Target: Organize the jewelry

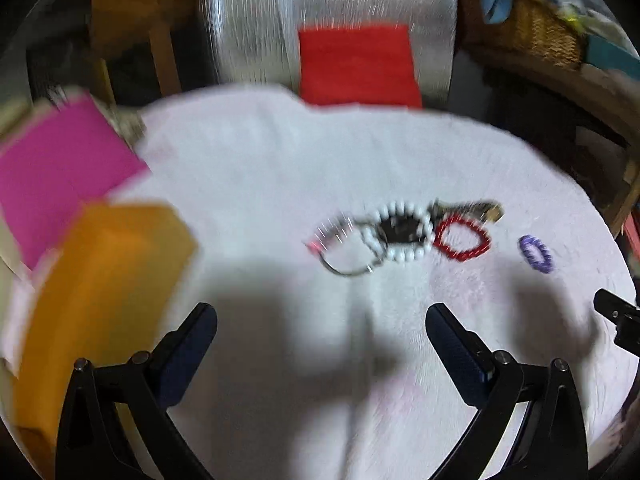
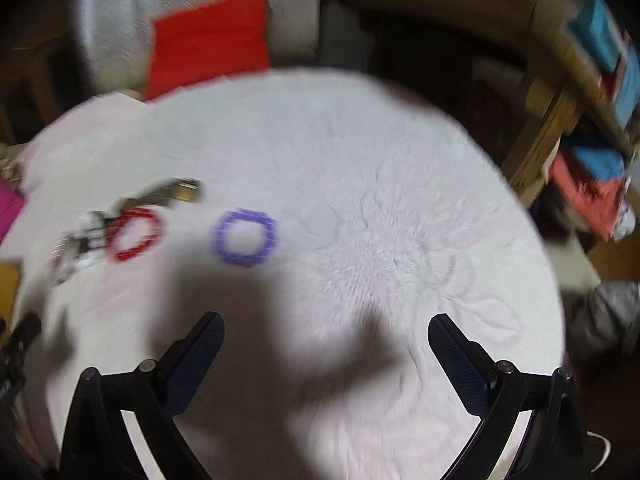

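Jewelry lies in a row on a round table under a white cloth (image 1: pixel 280 168). A white bead bracelet (image 1: pixel 404 232) overlaps a thin metal ring (image 1: pixel 348 260); to its right lie a red bead bracelet (image 1: pixel 462 240), a brass-coloured piece (image 1: pixel 484 208) and a purple bracelet (image 1: pixel 536 252). The right wrist view shows the purple bracelet (image 2: pixel 245 237), the red bracelet (image 2: pixel 134 233) and the brass-coloured piece (image 2: pixel 172 192). My left gripper (image 1: pixel 320 320) is open, short of the white beads. My right gripper (image 2: pixel 326 328) is open, nearer than the purple bracelet and to its right. Both views are blurred.
An orange box (image 1: pixel 104 280) and a pink box (image 1: pixel 60 168) stand at the table's left. Behind the table a chair (image 1: pixel 256 32) carries a red cloth (image 1: pixel 356 64). A wicker basket (image 1: pixel 532 28) and wooden shelves (image 2: pixel 560 92) with folded cloths lie to the right.
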Action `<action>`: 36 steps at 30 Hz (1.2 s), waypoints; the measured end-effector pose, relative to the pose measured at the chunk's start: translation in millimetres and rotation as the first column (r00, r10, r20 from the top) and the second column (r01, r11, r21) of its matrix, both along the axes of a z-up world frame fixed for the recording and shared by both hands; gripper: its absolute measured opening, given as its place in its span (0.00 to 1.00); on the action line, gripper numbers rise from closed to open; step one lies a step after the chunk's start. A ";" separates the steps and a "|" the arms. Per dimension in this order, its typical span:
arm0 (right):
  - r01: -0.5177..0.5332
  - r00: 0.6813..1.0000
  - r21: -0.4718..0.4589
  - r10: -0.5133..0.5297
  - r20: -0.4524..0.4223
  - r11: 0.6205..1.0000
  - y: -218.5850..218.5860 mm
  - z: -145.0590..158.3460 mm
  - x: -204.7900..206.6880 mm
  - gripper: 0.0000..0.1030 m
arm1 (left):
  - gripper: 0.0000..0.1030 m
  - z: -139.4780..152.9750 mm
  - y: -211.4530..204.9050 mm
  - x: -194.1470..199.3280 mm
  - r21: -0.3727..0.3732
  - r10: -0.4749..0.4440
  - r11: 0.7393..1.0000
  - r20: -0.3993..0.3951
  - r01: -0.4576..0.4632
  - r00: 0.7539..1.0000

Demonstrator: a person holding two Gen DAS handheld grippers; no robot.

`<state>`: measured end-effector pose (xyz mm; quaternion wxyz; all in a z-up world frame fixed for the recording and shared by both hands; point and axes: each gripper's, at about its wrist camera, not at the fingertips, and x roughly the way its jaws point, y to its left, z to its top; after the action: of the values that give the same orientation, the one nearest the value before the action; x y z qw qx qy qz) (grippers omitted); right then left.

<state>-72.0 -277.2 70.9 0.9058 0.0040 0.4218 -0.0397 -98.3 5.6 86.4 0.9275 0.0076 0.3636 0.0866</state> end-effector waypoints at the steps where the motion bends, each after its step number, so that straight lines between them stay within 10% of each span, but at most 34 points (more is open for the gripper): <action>1: -0.006 1.000 -0.001 0.006 0.028 1.000 2.4 11.3 -15.9 1.00 | 1.00 15.6 0.1 -15.2 0.029 0.004 1.000 0.035 -0.005 0.999; 14: -0.095 0.964 -0.023 0.098 0.249 0.995 65.4 106.1 -135.2 1.00 | 1.00 103.6 18.6 -121.8 0.047 0.026 0.998 0.194 -0.035 0.981; 36: -0.097 0.954 -0.010 0.096 0.285 0.995 88.3 111.5 -150.3 1.00 | 1.00 110.5 30.3 -148.4 0.068 0.047 0.996 0.217 -0.063 0.975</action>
<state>-222.3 -188.9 182.3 0.9579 -0.0090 0.2868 0.0063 -246.8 35.9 196.9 0.9578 0.0226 0.2574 0.1260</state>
